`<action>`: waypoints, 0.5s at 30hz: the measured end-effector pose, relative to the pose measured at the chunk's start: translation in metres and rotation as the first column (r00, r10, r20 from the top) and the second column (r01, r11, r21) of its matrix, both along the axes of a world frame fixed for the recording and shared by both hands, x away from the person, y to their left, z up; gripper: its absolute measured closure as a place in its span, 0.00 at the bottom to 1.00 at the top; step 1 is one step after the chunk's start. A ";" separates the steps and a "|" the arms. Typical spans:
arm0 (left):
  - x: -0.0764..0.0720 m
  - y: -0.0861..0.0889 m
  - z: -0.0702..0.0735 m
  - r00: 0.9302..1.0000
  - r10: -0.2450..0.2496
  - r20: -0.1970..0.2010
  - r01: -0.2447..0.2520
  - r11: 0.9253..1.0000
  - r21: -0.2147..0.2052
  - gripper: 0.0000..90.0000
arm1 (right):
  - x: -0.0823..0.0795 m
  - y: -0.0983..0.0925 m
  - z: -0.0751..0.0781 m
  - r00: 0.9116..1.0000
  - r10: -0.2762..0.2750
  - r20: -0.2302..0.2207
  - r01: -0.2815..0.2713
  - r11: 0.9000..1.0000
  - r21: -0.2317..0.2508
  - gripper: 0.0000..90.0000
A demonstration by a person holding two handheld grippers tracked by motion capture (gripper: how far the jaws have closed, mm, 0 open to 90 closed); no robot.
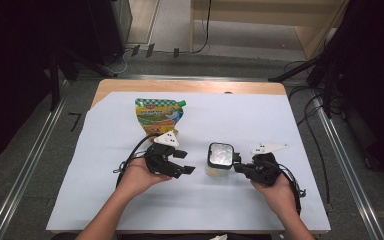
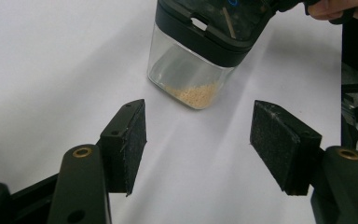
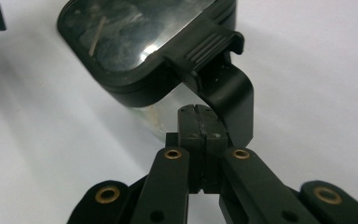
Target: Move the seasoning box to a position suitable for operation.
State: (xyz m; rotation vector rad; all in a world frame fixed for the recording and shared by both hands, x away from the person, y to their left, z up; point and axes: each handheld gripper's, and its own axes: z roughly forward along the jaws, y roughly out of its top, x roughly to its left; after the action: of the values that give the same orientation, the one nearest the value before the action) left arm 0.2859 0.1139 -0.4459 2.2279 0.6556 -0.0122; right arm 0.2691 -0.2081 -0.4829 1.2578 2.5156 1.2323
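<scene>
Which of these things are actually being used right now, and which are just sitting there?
In use:
- clear container with black lid and a few grains inside
- right gripper, shut beside the lid's latch
- left gripper, open, facing it

Lying about:
- colourful spouted pouch
- white sheet

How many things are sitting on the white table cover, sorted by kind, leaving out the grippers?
Clear square plastic container with a black lid: 1
Green and yellow printed spout pouch: 1
Total: 2
</scene>
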 end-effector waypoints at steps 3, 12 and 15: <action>0.000 -0.002 0.000 1.000 0.002 0.004 -0.002 1.000 -0.008 0.42 | 0.005 -0.003 0.000 1.000 -0.011 0.001 0.011 1.000 0.000 1.00; 0.002 -0.020 -0.003 0.999 -0.026 0.025 0.026 1.000 0.002 0.33 | 0.014 -0.012 0.001 0.999 -0.035 -0.001 0.035 0.999 0.008 1.00; 0.004 -0.024 -0.003 0.999 -0.018 0.040 0.019 1.000 -0.006 0.30 | 0.016 -0.013 0.002 0.999 -0.033 0.000 0.033 0.999 0.009 1.00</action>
State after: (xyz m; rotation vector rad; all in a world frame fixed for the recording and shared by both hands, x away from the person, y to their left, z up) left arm 0.2899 0.0895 -0.4490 2.2218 0.6122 0.0208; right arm 0.2851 -0.2208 -0.4810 1.2961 2.4819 1.2376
